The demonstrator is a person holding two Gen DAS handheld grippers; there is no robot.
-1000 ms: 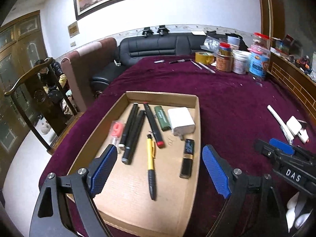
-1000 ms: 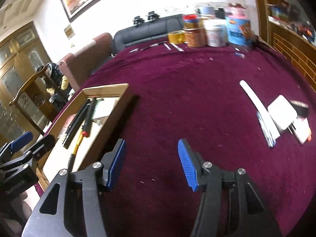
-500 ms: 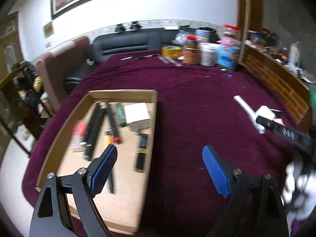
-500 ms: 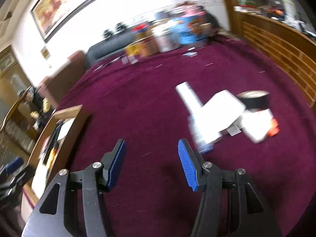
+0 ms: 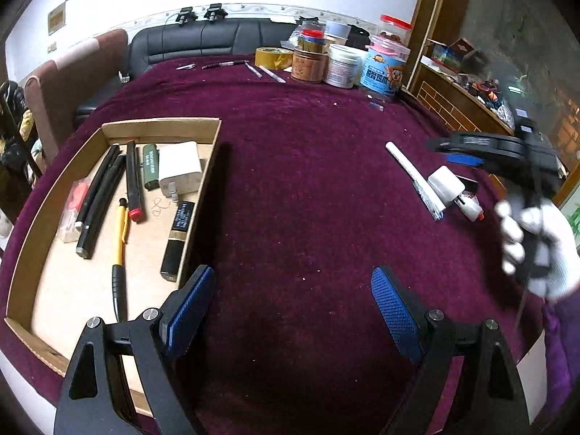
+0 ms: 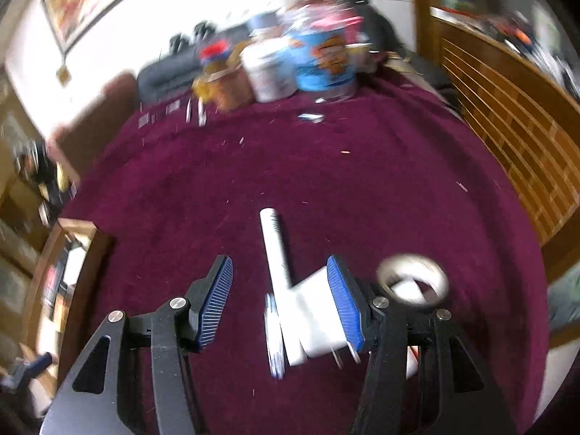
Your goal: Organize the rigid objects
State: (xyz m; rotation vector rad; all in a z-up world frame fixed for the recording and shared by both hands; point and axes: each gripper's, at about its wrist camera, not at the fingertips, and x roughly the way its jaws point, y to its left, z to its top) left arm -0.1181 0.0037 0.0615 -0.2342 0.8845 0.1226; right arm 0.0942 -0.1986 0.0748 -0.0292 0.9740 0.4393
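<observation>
A cardboard tray [image 5: 25,253] at the left holds several pens, a white charger [image 5: 179,168], a green tube and a black lighter. My left gripper [image 5: 291,311] is open and empty over the bare purple cloth, right of the tray. My right gripper [image 6: 286,301] is open just above a pile on the cloth: a white tube [image 6: 275,246], a blue pen [image 6: 273,337] and a white plug adapter [image 6: 313,311]. The pile lies between its jaws. In the left wrist view the right gripper [image 5: 467,150] hovers over that pile [image 5: 444,185].
Jars and tubs [image 5: 340,63] and a tape roll [image 5: 272,58] stand at the table's far edge. A white ring-shaped object [image 6: 413,282] lies right of the pile. A wooden panel [image 6: 507,127] borders the right side. A sofa [image 5: 203,43] stands behind the table.
My right gripper has swung right and forward until the pile lies between its jaws. My left gripper has moved right, off the tray and over the cloth.
</observation>
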